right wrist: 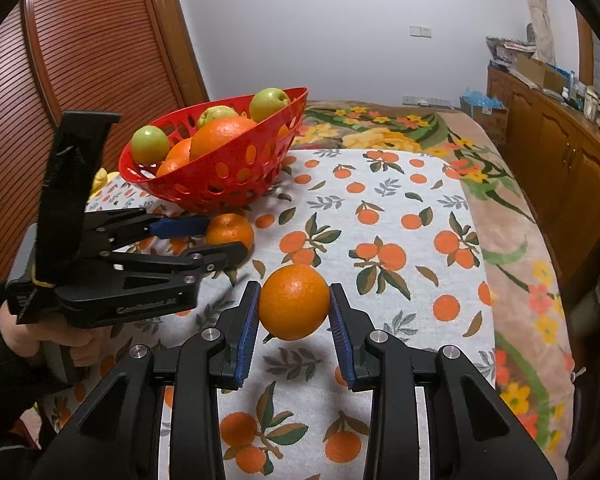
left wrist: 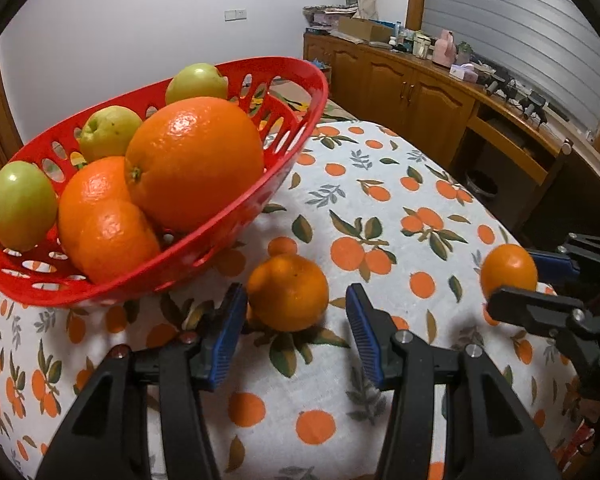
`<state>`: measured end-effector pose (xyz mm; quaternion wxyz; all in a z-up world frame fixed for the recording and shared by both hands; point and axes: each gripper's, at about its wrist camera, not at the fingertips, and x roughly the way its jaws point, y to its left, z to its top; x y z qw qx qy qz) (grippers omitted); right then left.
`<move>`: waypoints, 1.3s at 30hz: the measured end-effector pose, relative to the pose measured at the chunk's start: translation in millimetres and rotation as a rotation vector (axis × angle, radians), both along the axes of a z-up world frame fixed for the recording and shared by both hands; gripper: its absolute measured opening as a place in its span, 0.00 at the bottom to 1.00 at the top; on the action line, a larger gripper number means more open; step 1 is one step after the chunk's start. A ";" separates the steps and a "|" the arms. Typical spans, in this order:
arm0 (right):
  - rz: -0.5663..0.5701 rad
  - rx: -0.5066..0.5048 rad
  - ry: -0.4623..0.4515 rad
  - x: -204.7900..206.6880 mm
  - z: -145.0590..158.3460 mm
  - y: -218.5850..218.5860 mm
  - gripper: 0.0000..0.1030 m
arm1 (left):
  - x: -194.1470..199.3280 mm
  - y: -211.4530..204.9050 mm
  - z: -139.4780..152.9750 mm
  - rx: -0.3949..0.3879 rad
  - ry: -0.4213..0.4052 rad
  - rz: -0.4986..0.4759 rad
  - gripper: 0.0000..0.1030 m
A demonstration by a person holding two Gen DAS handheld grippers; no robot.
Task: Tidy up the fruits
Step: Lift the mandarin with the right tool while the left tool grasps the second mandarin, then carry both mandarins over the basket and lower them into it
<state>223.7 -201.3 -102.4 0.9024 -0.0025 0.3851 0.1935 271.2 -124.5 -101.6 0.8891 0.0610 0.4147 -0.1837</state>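
Observation:
A red perforated basket (left wrist: pixel 292 136) (right wrist: pixel 236 176) holds several oranges and three green apples. A small orange (left wrist: pixel 287 297) (right wrist: pixel 230 232) lies on the cloth just in front of the basket. My left gripper (left wrist: pixel 296 308) (right wrist: pixel 224 240) is open with its blue pads either side of it, a gap on each side. A second orange (right wrist: pixel 294 301) (left wrist: pixel 508 270) sits between the blue pads of my right gripper (right wrist: pixel 294 308) (left wrist: pixel 520 280), which looks shut on it.
The table wears a white cloth printed with oranges (right wrist: pixel 380 220). Behind it lies a floral blanket (right wrist: pixel 500 208). A wooden cabinet (left wrist: pixel 420 92) cluttered with bottles runs along the right. A slatted wooden door (right wrist: pixel 80 60) stands at left.

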 end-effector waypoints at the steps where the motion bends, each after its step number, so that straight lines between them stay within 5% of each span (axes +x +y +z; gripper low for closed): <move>1: -0.001 -0.005 -0.001 -0.7 0.1 0.1 0.32 | 1.5 -0.5 -0.8 0.005 0.000 0.003 0.49; 16: 0.020 -0.013 -0.010 -3.7 4.5 9.3 0.32 | 0.2 7.8 -7.7 0.002 0.014 0.011 0.40; 39: 0.071 0.039 -0.100 -7.6 50.2 42.7 0.32 | -88.5 72.7 73.4 -0.105 -0.141 0.005 0.40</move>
